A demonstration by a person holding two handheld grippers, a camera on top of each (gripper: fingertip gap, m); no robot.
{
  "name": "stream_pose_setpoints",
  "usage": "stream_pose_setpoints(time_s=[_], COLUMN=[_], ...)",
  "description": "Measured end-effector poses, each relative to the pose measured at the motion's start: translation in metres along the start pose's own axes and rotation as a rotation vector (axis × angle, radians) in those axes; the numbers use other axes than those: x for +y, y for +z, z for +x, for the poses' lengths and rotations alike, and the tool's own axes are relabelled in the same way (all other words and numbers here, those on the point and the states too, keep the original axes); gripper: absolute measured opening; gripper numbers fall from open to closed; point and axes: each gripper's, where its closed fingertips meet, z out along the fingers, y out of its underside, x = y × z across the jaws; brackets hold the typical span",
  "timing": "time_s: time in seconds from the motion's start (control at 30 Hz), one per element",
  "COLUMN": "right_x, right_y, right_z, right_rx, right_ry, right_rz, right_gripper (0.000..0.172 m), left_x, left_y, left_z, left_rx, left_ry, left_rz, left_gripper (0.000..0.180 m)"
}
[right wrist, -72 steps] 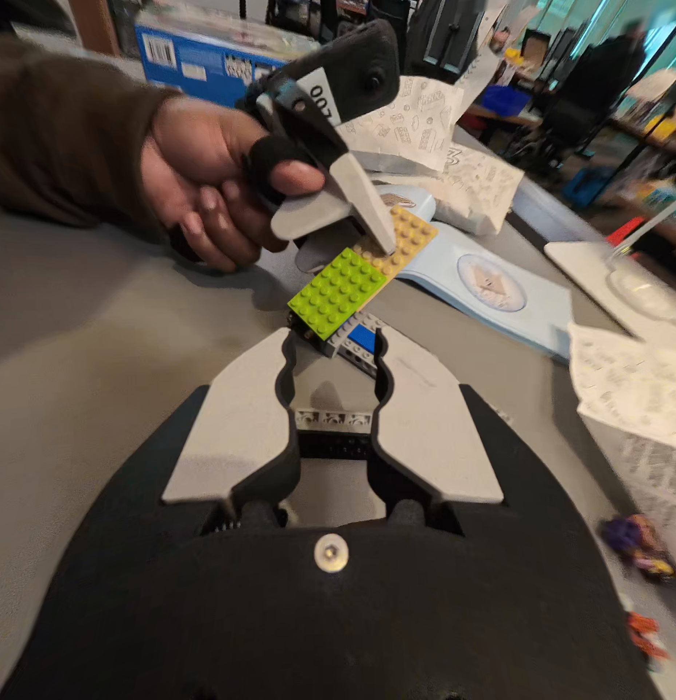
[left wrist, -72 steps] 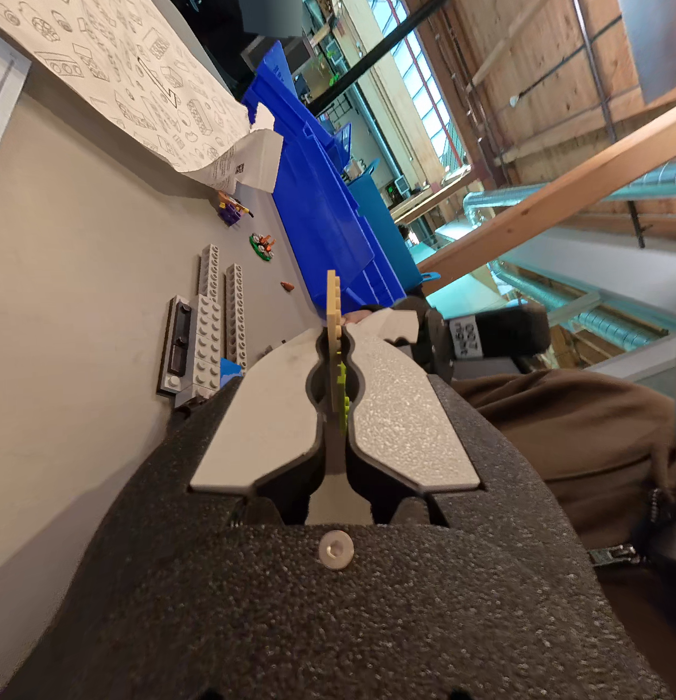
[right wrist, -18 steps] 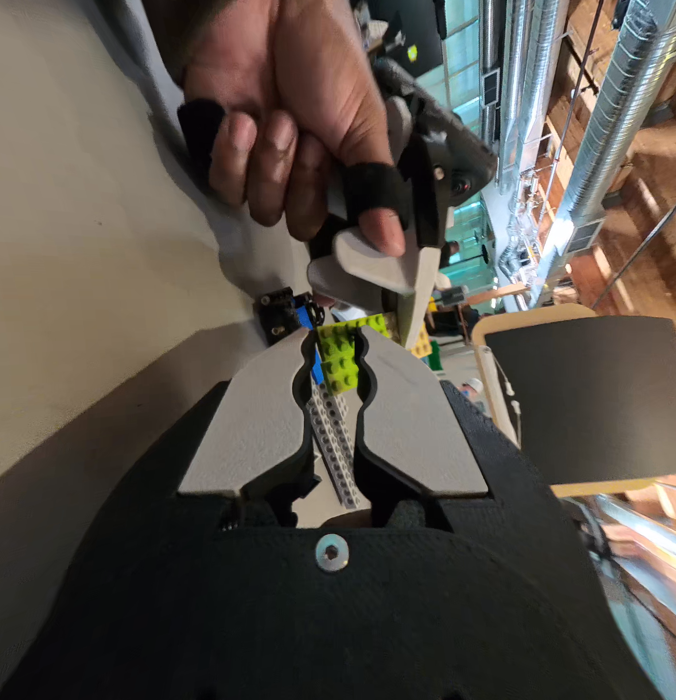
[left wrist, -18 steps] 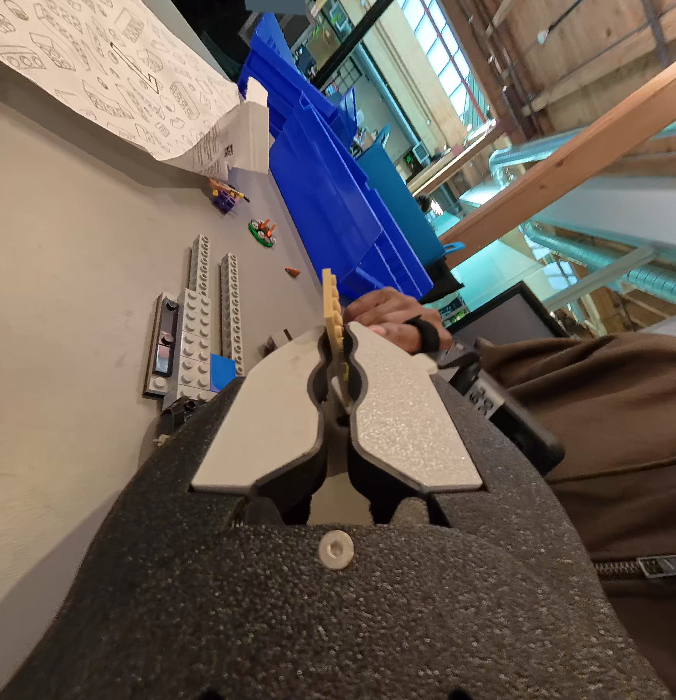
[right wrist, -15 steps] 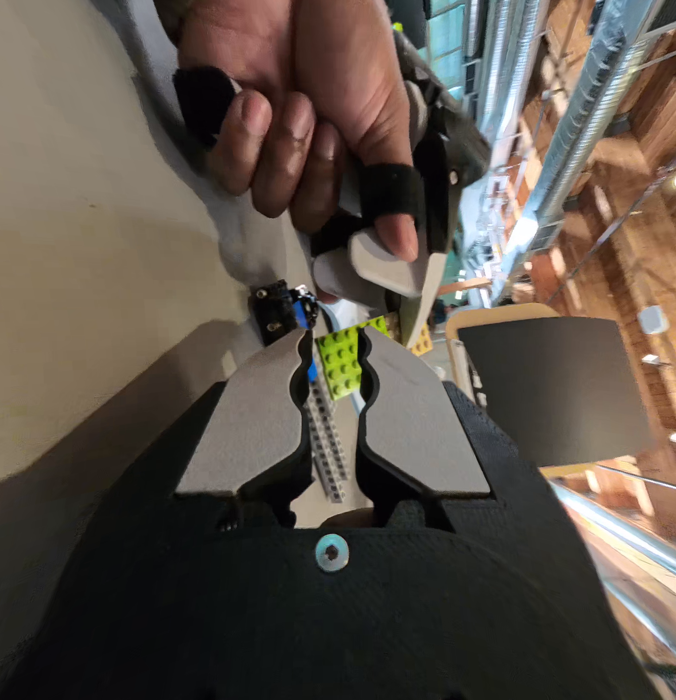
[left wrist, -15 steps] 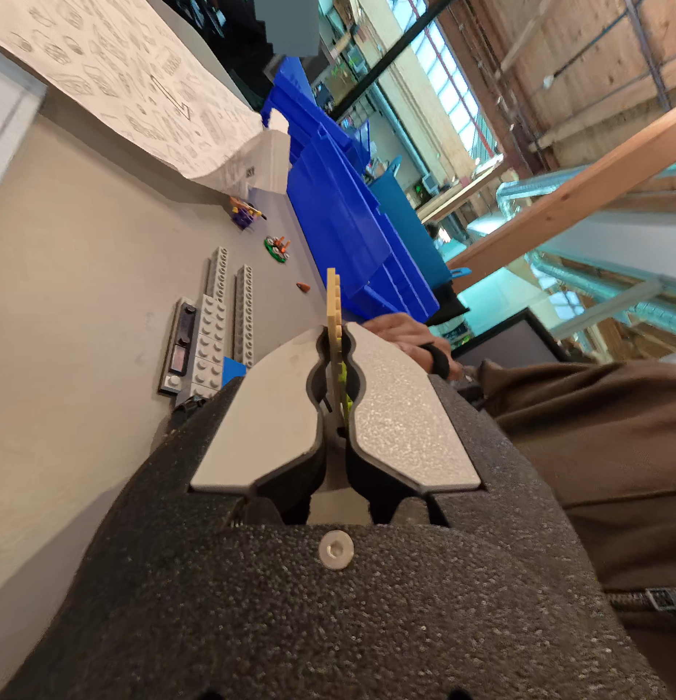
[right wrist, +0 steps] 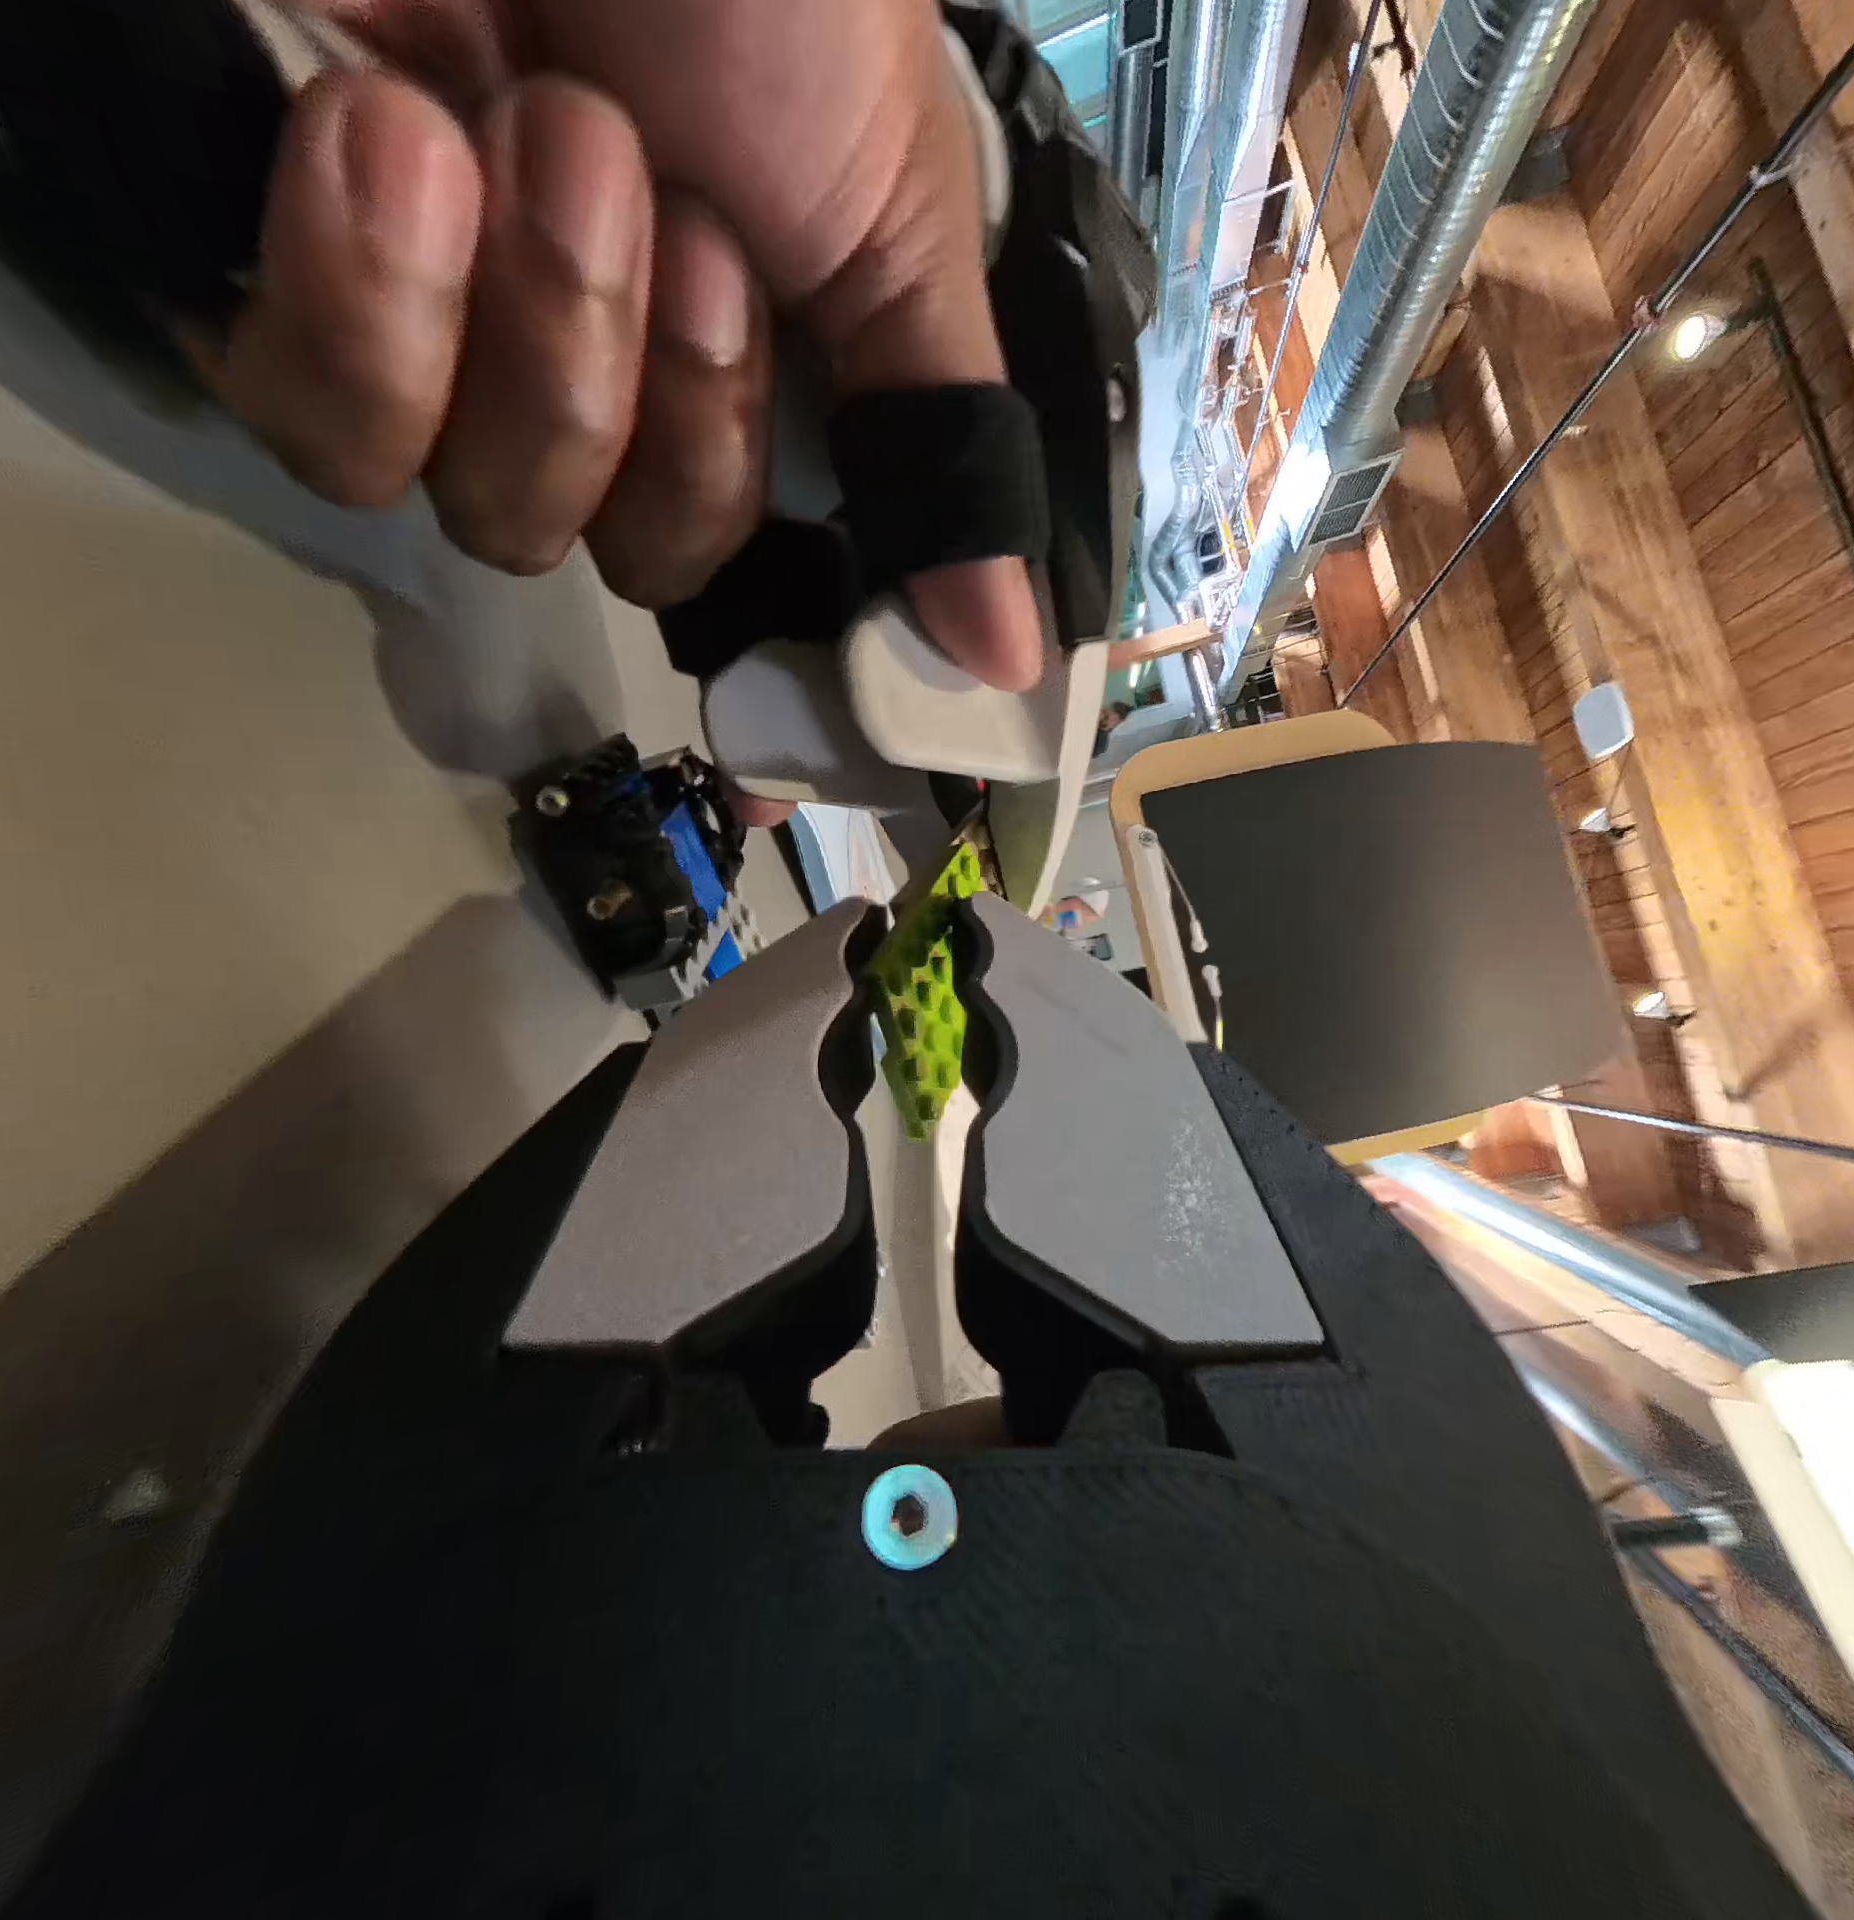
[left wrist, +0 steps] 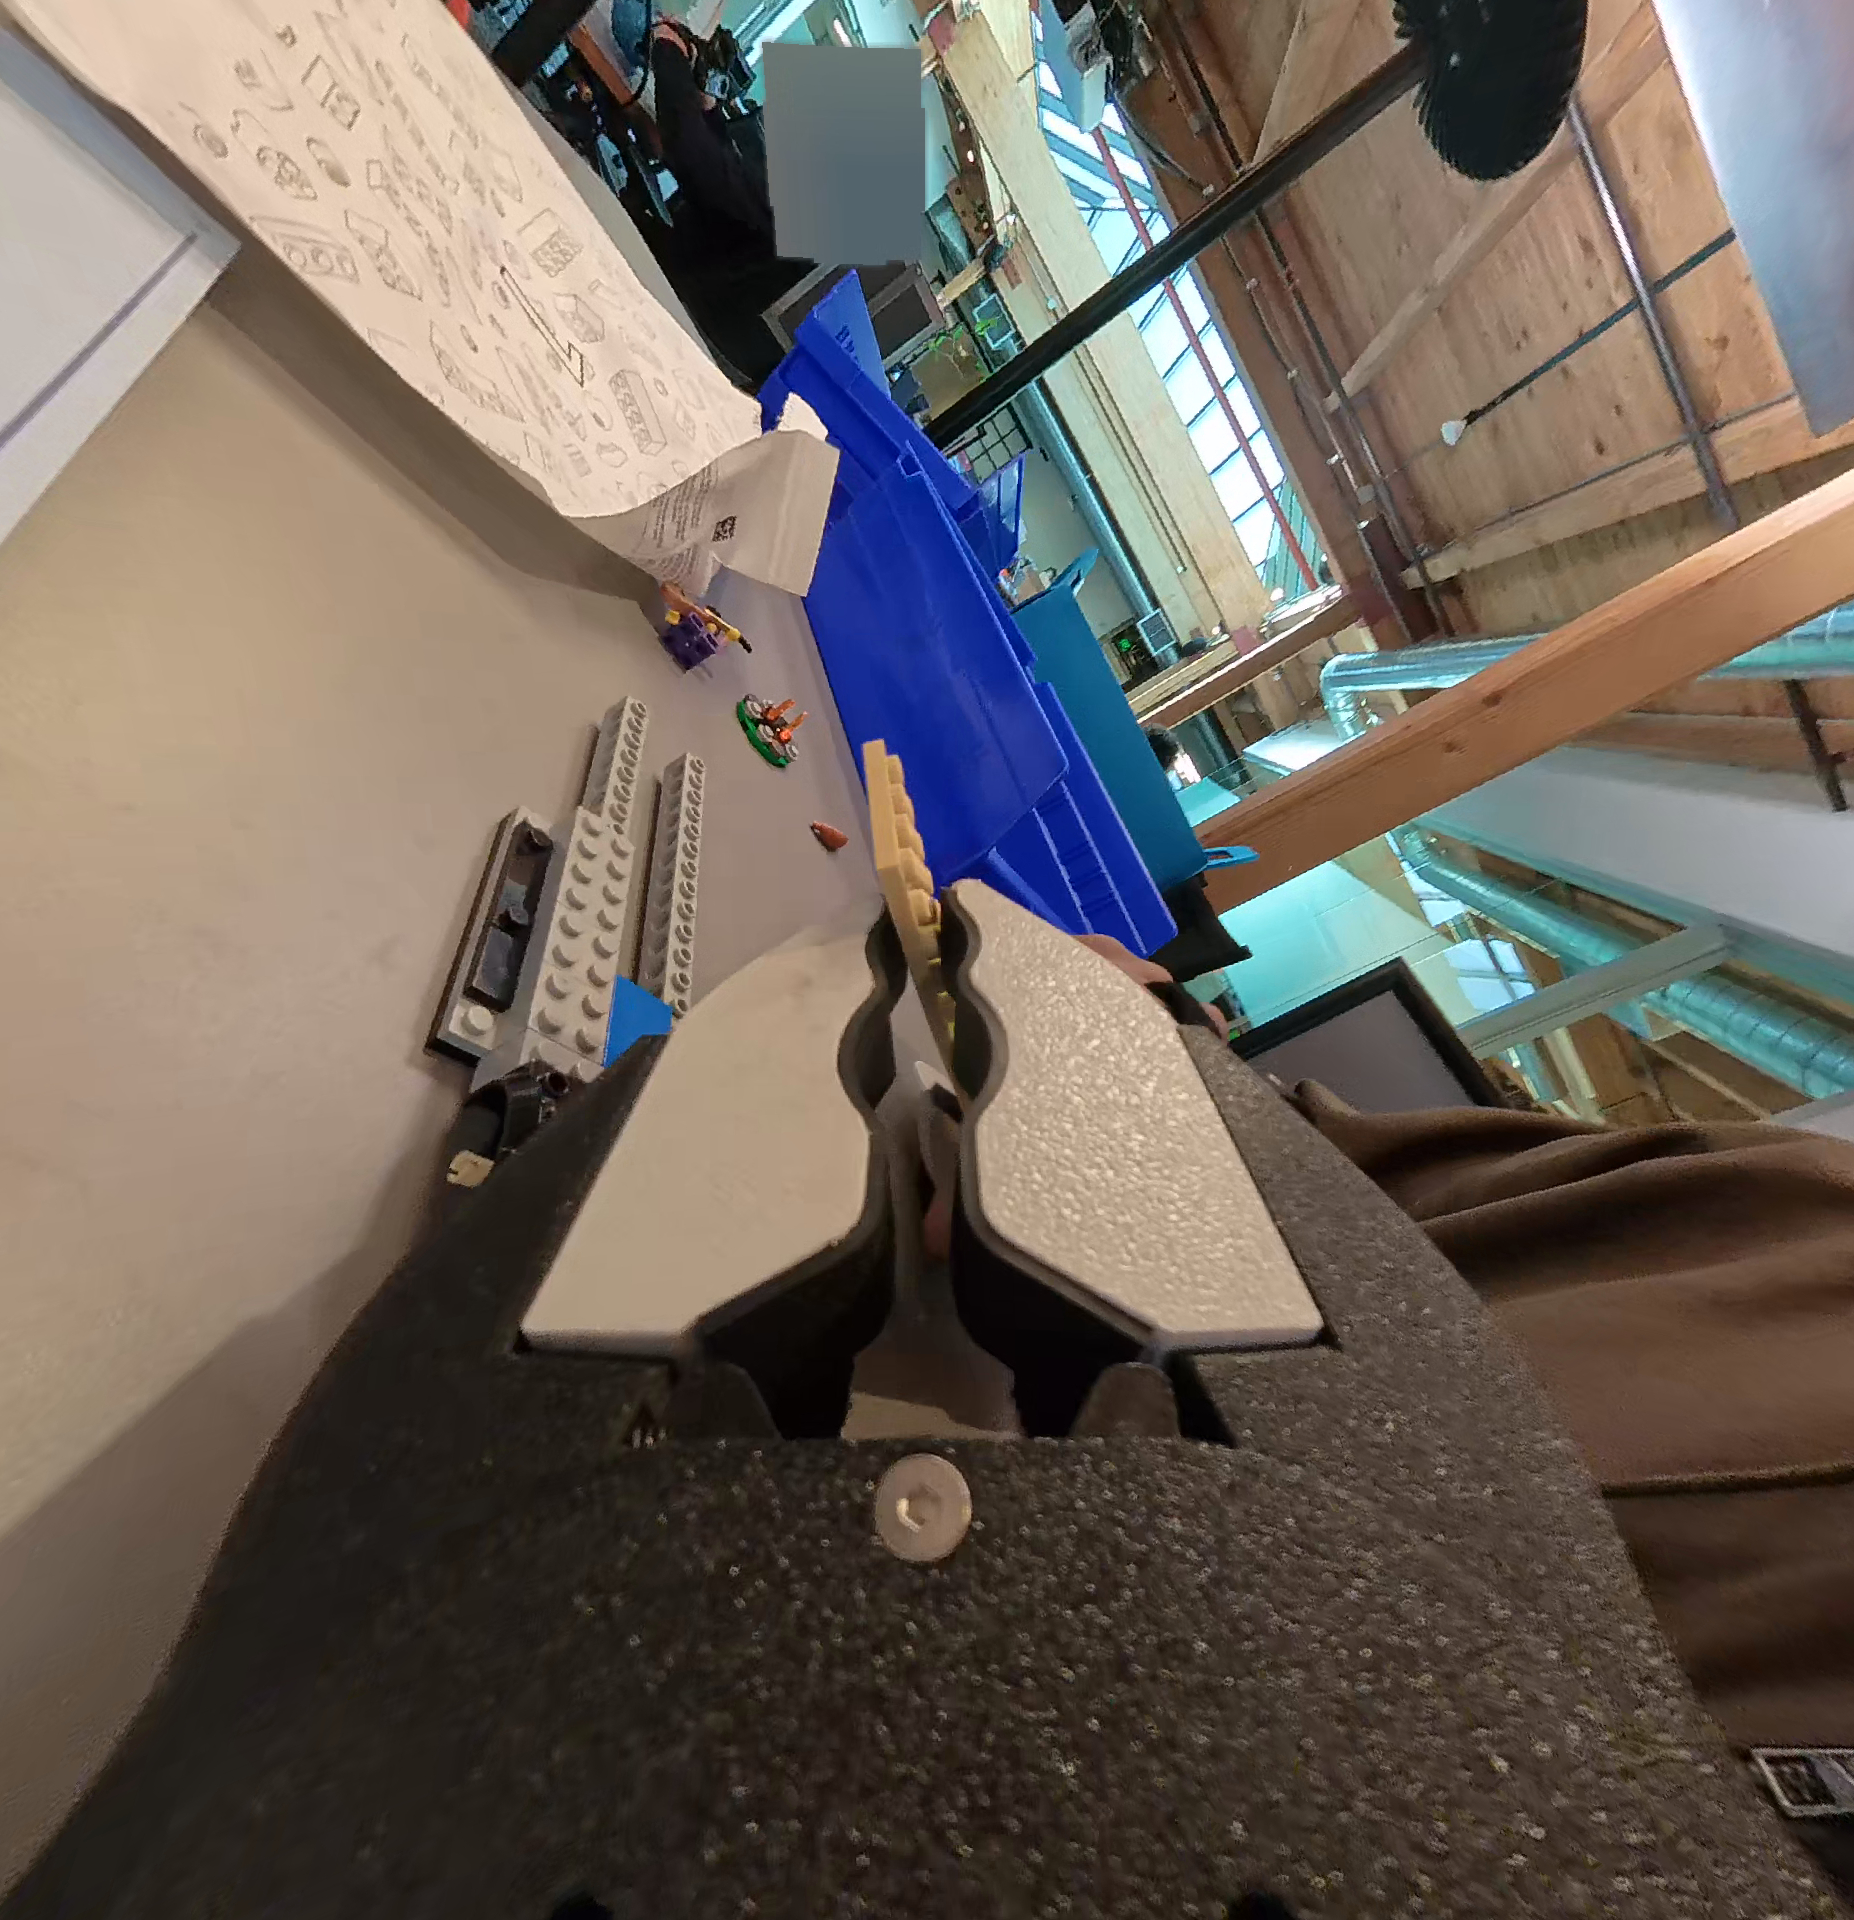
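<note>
In the left wrist view my left gripper (left wrist: pixel 918 920) is shut on a tan studded plate (left wrist: pixel 895 831), held edge-on above the grey table (left wrist: pixel 227 727). A grey, black and blue brick assembly (left wrist: pixel 590 914) lies on the table just left of it. In the right wrist view my right gripper (right wrist: pixel 918 920) is shut on a lime green studded plate (right wrist: pixel 921 1023) that sits slanted between the pads. Just beyond it, a hand (right wrist: pixel 590 260) holds the left gripper (right wrist: pixel 902 717), whose fingers meet the green plate's far end. The brick assembly (right wrist: pixel 632 883) shows to the left.
A printed paper sheet (left wrist: pixel 466 229) lies at the far side of the table. Blue bins (left wrist: pixel 933 665) stand to the right. A purple piece (left wrist: pixel 694 639), a green round piece (left wrist: pixel 769 722) and a brown cone (left wrist: pixel 827 834) lie loose. A dark board with a pale rim (right wrist: pixel 1370 935) is at right. The grippers are tip to tip, or close to it. The left tips stand about 20 cm off the purple piece (left wrist: pixel 694 639).
My right jaws have closed in on the green plate, which now sits slanted between the pads. My left gripper keeps its hold on the tan plate. The hand has come closer in the right wrist view.
</note>
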Motion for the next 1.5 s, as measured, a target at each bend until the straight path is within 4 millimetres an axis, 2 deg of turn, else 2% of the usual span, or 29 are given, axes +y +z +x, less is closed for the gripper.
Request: stream_pose_setpoints(time_s=[0.53,0.6,0.87,0.97,1.17,1.27,1.33,1.4,1.5], right_x=[0.001,0.001,0.002,0.001,0.007,0.022,0.043,0.073,0.126], right_y=[0.0,0.0,0.001,-0.001,-0.009,-0.026,-0.043,-0.067,-0.114], right_z=[0.005,0.005,0.001,0.003,0.009,0.02,0.033,0.053,0.088], right_rx=[-0.171,-0.169,-0.124,-0.086,-0.085,-0.048,0.005,0.098,0.281], right_ry=[0.505,0.513,0.362,0.289,0.378,0.46,0.556,0.684,0.884], right_rz=[0.031,0.029,-0.006,-0.013,-0.02,-0.05,-0.112,-0.197,-0.335], right_gripper=[0.013,0.013,0.015,0.007,0.007,0.007,0.007,0.007,0.007], left_x=[-0.001,-0.001,-0.002,-0.006,-0.009,-0.01,-0.011,-0.01,-0.007], left_y=[0.002,0.002,0.002,0.0,-0.003,-0.005,-0.006,-0.007,-0.006], left_z=[-0.004,-0.004,-0.004,-0.005,-0.007,-0.008,-0.008,-0.007,-0.005], left_rx=[-0.042,-0.039,-0.014,-0.005,-0.01,-0.011,-0.005,0.001,0.014], left_ry=[0.111,0.106,0.053,0.031,0.019,0.017,0.013,0.009,0.002], left_rz=[-0.026,-0.027,-0.018,0.005,0.023,0.023,0.023,0.019,0.009], left_gripper=[0.007,0.007,0.004,0.004,0.004,0.004,0.004,0.004,0.004])
